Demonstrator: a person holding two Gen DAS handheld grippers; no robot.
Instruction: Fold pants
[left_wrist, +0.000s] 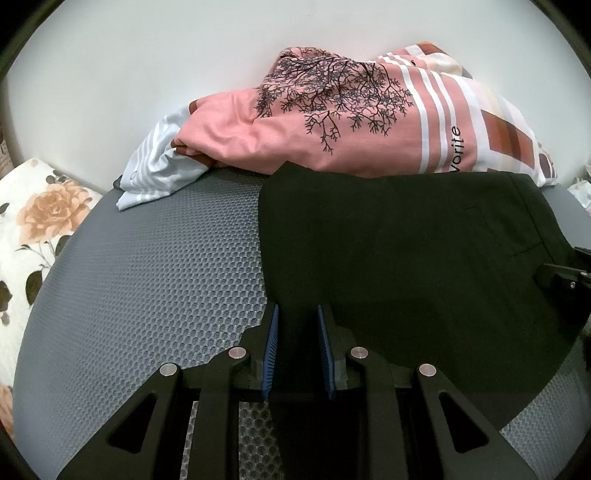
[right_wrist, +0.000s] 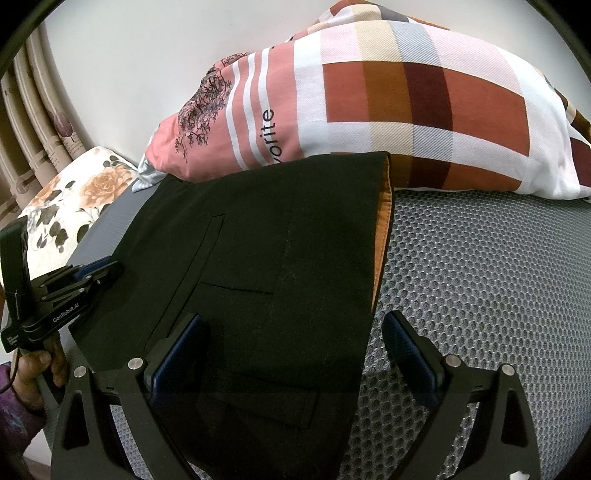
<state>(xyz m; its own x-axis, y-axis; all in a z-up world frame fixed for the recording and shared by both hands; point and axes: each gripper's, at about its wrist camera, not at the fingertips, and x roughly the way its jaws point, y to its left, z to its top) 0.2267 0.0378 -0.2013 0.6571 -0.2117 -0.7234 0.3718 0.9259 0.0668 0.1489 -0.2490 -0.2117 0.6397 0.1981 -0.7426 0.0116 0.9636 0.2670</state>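
Bed surface: the grey mesh mattress (left_wrist: 147, 280) fills the lower half of both views and serves as the flat working area for the fold.

Bedding pile: a bunched pink and checked quilt (left_wrist: 332, 125) lies across the upper middle of the left wrist view, pushed against the white wall (left_wrist: 129, 74), probably to leave room in front.

Pillow: a floral pillow (left_wrist: 33, 229) sits at the left edge, off the working area.

Pants: the black pants (right_wrist: 266, 266) lie flat in the centre of the right wrist view, already doubled into a compact rectangle, with pocket seams showing and an orange lining (right_wrist: 384, 221) peeking out along the right edge. The far edge touches the quilt.

Stage, as a judgement: the fold looks nearly complete; what remains seems to be a last fold or a smoothing pass.

Right gripper: the right gripper (right_wrist: 295, 354) stands wide open at the bottom of its own view, straddling the near right corner of the pants; the left pad is over cloth, the right over bare mesh, and it clamps nothing.

Left gripper: the left gripper (left_wrist: 297, 350) hovers over the near left edge of the pants with its jaws narrowly parted; the blue pads (left_wrist: 271, 350) show a clear gap and pinch no cloth.

Hand: a hand (right_wrist: 35, 365) grips the left tool's handle at lower left.
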